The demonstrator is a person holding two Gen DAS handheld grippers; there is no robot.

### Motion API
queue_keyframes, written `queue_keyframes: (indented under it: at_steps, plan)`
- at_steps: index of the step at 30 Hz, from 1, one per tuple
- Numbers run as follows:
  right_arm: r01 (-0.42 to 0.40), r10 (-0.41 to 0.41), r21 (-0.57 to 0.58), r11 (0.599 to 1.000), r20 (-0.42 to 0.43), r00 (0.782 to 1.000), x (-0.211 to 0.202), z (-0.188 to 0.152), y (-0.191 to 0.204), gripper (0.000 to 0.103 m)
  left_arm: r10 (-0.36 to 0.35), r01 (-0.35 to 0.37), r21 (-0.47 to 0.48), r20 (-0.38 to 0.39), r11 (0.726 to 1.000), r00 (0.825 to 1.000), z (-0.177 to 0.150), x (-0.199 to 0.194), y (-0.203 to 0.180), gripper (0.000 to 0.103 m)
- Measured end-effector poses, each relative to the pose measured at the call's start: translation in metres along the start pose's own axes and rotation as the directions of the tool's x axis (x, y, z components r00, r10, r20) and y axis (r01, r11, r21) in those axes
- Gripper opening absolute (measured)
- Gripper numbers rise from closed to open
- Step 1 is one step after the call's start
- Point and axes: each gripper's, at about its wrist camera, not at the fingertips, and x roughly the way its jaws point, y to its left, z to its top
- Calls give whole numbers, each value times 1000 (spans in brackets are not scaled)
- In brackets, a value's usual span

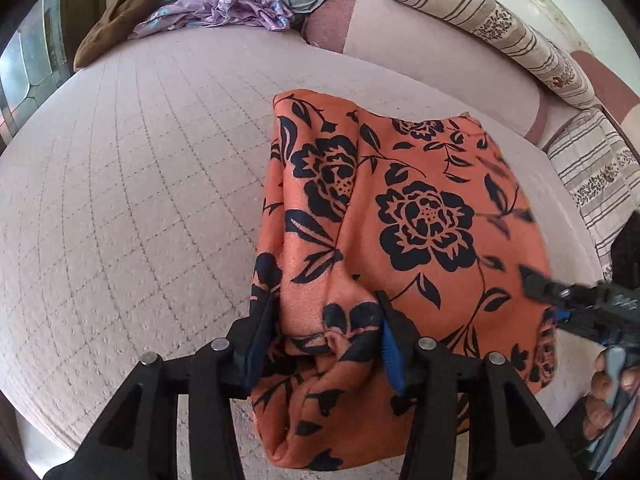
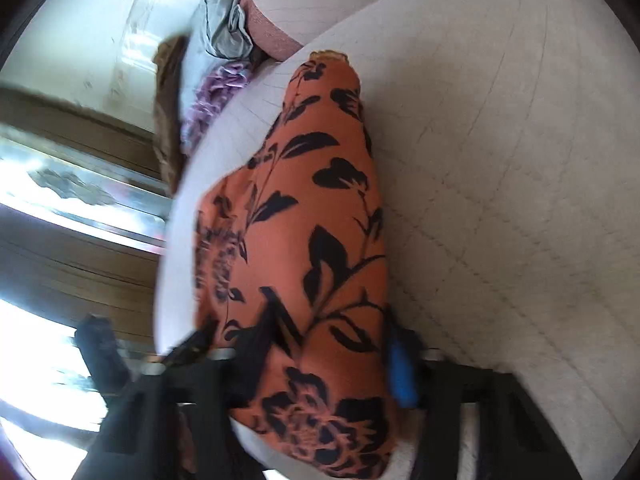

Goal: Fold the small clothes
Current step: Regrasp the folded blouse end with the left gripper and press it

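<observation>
orange floral garment (image 1: pixel 408 216): folded, black flowers, on the quilted bed cover (image 1: pixel 120 200), long axis near to far | left gripper (image 1: pixel 326 320): tilted down, jaws partly open, near cloth edge bunched between them, grip unclear | right gripper (image 2: pixel 328 344): tilted down at right edge, partly open, cloth between, blurred

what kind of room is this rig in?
Probably a living room at home: a quilted pink sofa seat, striped floral bolster cushions along its back, and loose clothes piled at the far end. The orange floral garment lies on the seat.
</observation>
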Motion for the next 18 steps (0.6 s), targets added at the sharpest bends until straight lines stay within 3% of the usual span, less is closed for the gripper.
queue_keyframes:
  at_steps: [2,5,6,7,9,10,14,16,17,18]
  plan:
    - [54,-53,37,998,-13,998,8,-5,-10,42,11,-11,-2,6,1000,1000,3,-8,-4,49]
    - [15,-15,49,999,-11,1000,3,-4,-9,46,-21,15,53,133,998,991,6,-42,-20,51]
    - [1,0,44,999,-19,1000,1,-3,-7,53,-7,-5,82,152,997,988,5,-44,-27,57]
    - [-8,10,49,999,-23,1000,-4,-3,-8,61,17,-32,106,141,994,990,5,-37,-30,58]
    - [-71,72,84,994,-4,997,-17,7,-12,65,53,-53,84,11,995,999,0,0,-24,61]
    - [-100,99,106,989,18,995,-25,13,-15,66,39,-40,51,24,998,999,-4,7,-18,66]
    - [-198,192,191,961,48,980,-37,40,-12,72,25,-27,44,43,999,999,-3,5,-16,66]
    - [-182,189,240,954,-9,982,-21,61,-11,69,20,-22,43,44,999,999,0,7,-13,66]
    - [-159,172,235,959,-33,985,-12,70,-9,54,19,-22,45,48,999,999,0,6,-13,66]
    - [-114,124,174,978,-45,991,-8,71,3,51,16,-18,46,52,999,999,-1,7,-14,66]
